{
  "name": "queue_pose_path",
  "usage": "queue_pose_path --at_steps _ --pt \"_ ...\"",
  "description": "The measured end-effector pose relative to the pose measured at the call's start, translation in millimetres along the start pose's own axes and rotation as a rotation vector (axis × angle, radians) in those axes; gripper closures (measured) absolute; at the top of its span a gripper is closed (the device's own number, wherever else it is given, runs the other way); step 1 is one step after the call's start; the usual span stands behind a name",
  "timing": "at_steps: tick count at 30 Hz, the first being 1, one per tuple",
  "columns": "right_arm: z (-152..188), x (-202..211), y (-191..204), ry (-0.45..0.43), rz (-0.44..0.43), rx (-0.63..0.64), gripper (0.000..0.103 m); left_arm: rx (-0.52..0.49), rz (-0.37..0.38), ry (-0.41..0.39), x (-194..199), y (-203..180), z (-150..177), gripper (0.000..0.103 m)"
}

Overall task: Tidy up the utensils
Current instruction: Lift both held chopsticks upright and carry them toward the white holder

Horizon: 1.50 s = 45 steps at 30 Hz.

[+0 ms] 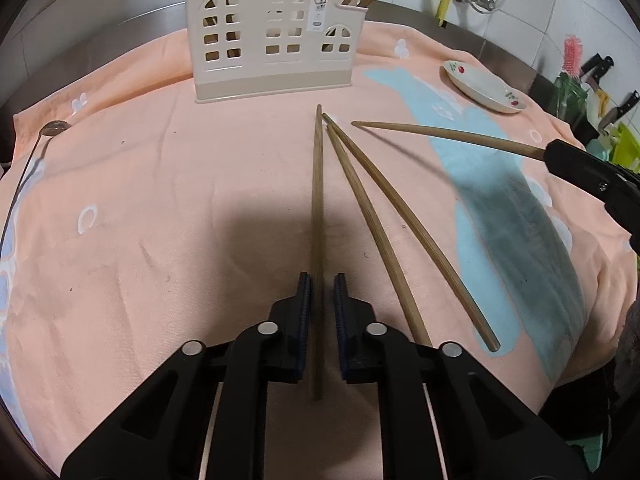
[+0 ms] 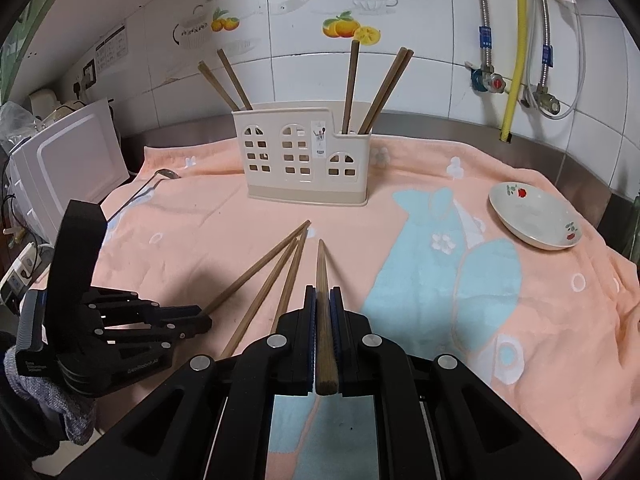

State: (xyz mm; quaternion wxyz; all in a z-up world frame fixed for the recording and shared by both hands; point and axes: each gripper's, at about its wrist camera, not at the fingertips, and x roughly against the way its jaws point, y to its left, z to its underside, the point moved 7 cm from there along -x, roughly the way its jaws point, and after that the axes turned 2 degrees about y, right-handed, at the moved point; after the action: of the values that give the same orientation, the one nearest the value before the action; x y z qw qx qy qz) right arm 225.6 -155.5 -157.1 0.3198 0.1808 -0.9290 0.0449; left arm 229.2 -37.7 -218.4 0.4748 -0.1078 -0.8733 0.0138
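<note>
Both hand-held grippers, left (image 1: 319,280) and right (image 2: 323,294), each clamp a chopstick (image 1: 317,200) before the holder (image 1: 272,36).

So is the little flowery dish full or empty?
Empty. The dish sits upright on the towel, and its white inside shows bare in both views.

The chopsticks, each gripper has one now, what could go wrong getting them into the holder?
The left gripper grips its chopstick near one end, so it may pivot or slip. Two loose chopsticks lie right beside it and could get dragged. The holder already has sticks leaning in two compartments, which may block insertion.
</note>
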Motion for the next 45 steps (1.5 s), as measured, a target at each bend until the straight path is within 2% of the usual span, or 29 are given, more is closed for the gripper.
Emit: queue_pose_path --at_steps 9,23,29,40,45 --pt "-8.0 6.8 0.3 -0.02 -0.002 0.011 0.096 -0.004 0.022 -0.022 14.3 -1.4 -3.9 0.098" --pt "-35.1 17.9 -1.3 -0.051 -0.027 0.013 0.096 -0.032 0.034 -0.188 76.8 -6.7 -41.8 0.098" --pt "-55.8 18.3 -0.7 -0.056 -0.049 0.02 0.096 -0.048 0.031 -0.238 91.7 -8.8 -60.9 0.098" --pt "-101.4 16.2 -6.9 -0.043 -0.079 0.037 0.096 -0.073 0.033 -0.255 101.0 -5.4 -99.5 0.098" --pt "-130.1 21.9 -14.7 -0.054 -0.058 0.059 0.096 -0.093 0.01 -0.267 107.5 -1.5 -116.6 0.098"
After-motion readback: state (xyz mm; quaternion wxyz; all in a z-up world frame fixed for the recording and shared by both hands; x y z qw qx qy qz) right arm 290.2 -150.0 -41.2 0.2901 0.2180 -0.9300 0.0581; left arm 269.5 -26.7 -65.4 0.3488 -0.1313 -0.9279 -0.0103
